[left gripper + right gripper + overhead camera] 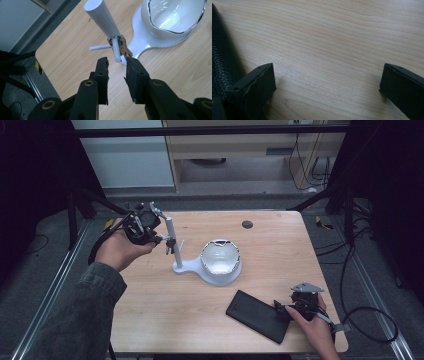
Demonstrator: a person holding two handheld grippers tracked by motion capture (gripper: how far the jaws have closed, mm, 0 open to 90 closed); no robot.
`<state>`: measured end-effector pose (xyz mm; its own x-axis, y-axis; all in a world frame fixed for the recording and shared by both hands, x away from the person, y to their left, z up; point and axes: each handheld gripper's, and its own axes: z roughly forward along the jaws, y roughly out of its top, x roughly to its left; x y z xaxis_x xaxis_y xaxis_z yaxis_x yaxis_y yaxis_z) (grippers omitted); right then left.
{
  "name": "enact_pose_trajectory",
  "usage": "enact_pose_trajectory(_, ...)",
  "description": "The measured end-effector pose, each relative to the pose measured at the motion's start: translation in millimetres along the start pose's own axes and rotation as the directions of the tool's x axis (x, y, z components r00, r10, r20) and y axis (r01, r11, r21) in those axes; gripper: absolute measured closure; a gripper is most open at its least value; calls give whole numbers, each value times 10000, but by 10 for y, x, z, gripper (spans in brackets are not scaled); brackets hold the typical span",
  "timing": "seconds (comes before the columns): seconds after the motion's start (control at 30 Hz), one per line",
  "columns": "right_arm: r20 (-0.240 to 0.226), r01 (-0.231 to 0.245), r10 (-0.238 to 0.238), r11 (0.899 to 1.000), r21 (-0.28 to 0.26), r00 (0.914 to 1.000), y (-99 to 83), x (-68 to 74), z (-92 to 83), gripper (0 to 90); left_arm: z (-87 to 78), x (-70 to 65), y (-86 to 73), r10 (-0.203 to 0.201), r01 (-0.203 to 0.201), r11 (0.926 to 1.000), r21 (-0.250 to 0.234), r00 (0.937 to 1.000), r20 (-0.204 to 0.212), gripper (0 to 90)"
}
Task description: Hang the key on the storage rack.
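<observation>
A white stand (186, 266) has an upright post (103, 18) with short side pegs. A bunch of keys (122, 46) hangs by its ring on one peg (115, 51); the keys (170, 244) also show in the high view. My left gripper (117, 62) is open, its tips just short of the peg's end and the keys, holding nothing. In the high view the left gripper (161, 239) sits left of the post. My right gripper (327, 75) rests low over the table, wide open and empty, beside a black leather wallet (219, 55). The right gripper (282, 309) is at the wallet's (257, 316) right end.
A white bowl-shaped dish (220, 257) with a shiny rim sits on the stand's base. The wooden table (200, 320) has a small dark round hole (247, 224) near its far edge. Metal frame rails run along both sides, and cables lie on the floor at right.
</observation>
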<state>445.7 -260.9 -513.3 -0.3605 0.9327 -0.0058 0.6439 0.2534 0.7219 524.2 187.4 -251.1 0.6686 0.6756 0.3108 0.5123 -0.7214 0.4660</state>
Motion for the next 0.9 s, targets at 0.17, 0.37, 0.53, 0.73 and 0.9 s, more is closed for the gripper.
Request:
enact_pose_trajectory(0.17,2,4,-4,10000,-2,10000,0,0,0,4,-73,-108,-79,101,-91,9985,-547,9998,168,711)
enact_pose_trajectory(0.37,0,18,-18,10000,9,10000,0,-2,-1,4,-79,-301,-157,443,-379,9932,-1102,9975,559,712)
enact_pose_trajectory(0.53,-44,-32,32,10000,-20,10000,1,-2,0,6,10,-497,-213,662,-507,9875,-1494,9927,1004,699)
enact_pose_trajectory(0.73,-110,5,-4,10000,25,9999,10,-1,-11,33,150,-732,-265,916,-666,9817,-1786,9865,1360,666)
enact_pose_trajectory(0.9,-88,55,-56,9999,-104,9999,22,-4,-35,48,302,-889,-317,1030,-735,9806,-1820,9820,1586,630)
